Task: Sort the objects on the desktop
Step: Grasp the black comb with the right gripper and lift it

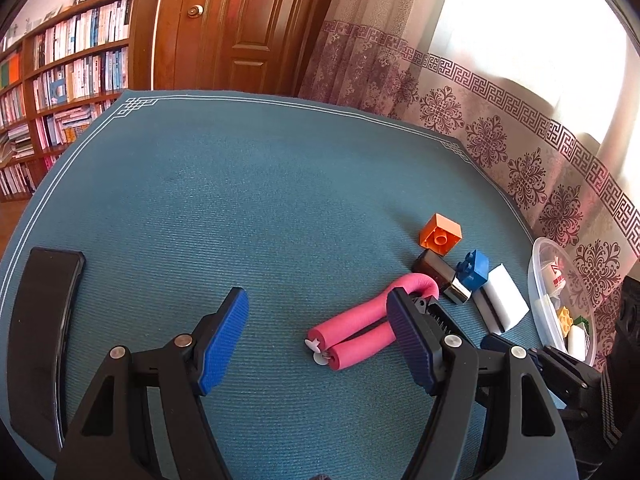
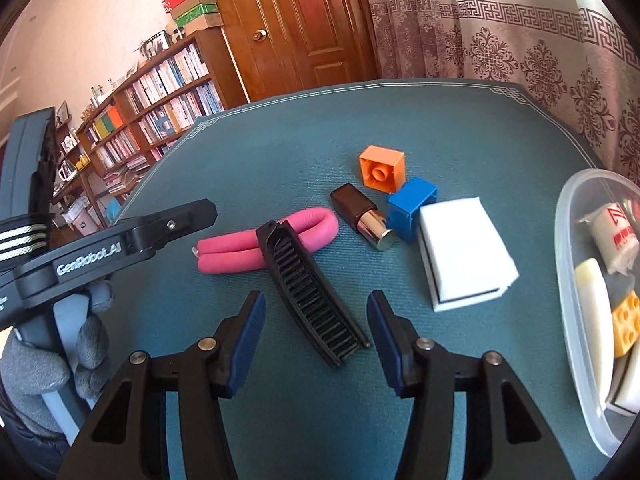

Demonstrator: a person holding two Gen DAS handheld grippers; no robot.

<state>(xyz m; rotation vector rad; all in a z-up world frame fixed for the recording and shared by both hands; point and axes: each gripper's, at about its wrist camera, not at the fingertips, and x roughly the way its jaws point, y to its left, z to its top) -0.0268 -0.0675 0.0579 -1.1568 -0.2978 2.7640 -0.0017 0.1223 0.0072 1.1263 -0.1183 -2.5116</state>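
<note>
On the teal mat point(image 2: 280, 140), the right gripper point(image 2: 316, 322) hovers with its jaws parted and nothing pinched, the near end of a black comb point(image 2: 312, 300) lying between its fingertips, untouched. The comb lies across a folded pink foam roller point(image 2: 256, 246), with a lipstick point(image 2: 362, 218), orange block point(image 2: 382, 170), blue block point(image 2: 412, 204) and white sponge point(image 2: 464, 252) to the right, and a clear container point(image 2: 576, 300) at the far right. The left gripper point(image 1: 316, 344) stands wide and empty above the mat, left of the roller.

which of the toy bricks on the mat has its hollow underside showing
The orange brick: it lies tipped with its open underside and inner tube facing the camera. The blue brick beside it shows no such tube.
</note>
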